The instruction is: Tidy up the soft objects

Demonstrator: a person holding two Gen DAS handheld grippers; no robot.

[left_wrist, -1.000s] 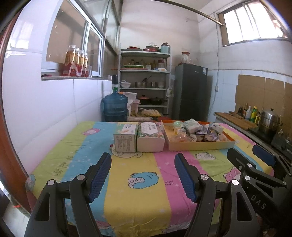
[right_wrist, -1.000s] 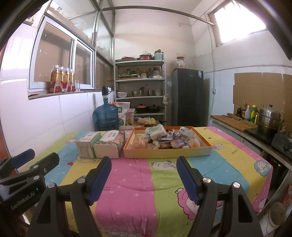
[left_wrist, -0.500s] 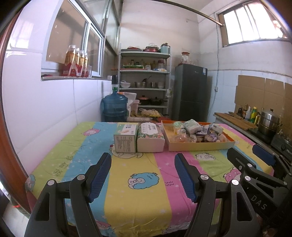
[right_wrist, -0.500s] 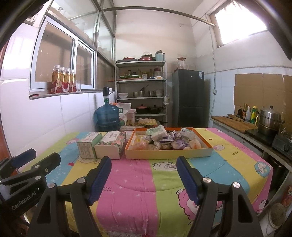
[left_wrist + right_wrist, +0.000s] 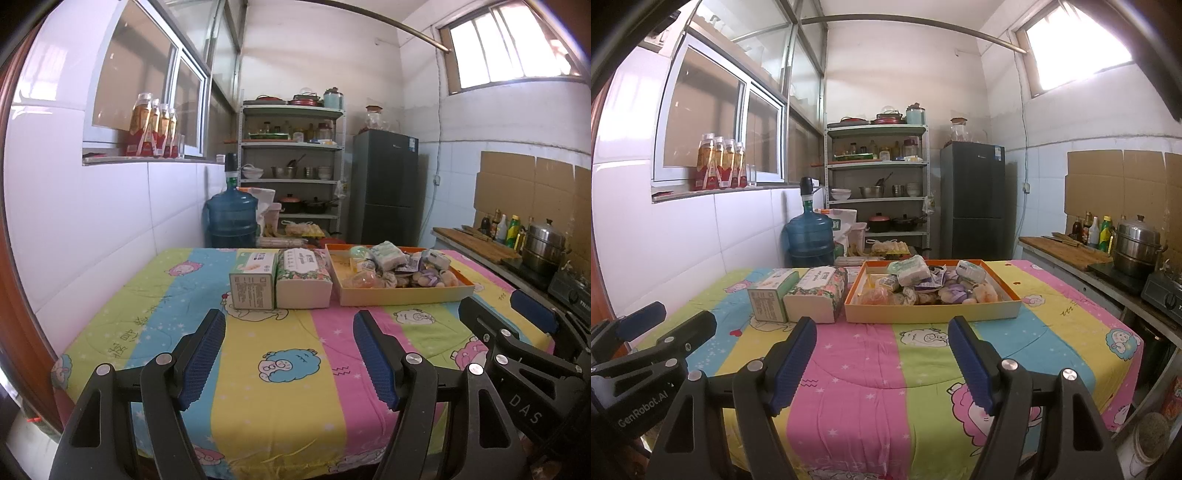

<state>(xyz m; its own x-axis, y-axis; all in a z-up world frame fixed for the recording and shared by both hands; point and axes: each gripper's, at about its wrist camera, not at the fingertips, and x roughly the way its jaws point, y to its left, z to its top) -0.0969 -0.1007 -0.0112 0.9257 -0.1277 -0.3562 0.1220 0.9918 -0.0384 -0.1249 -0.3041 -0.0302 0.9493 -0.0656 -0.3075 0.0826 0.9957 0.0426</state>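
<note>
An orange tray at the far side of the table holds a heap of soft packets and small plush items. Left of it stand a green-white box and a floral tissue pack, side by side. My left gripper is open and empty above the near part of the table. My right gripper is open and empty, also near the front edge. Each gripper shows at the edge of the other's view.
The table has a striped cartoon cloth. A tiled wall with a window sill of bottles runs along the left. A water jug, shelves and a fridge stand behind. A counter with a pot is at right.
Both grippers have stayed open. The right wrist view has drifted slightly nearer the tray; the left is almost unmoved.
</note>
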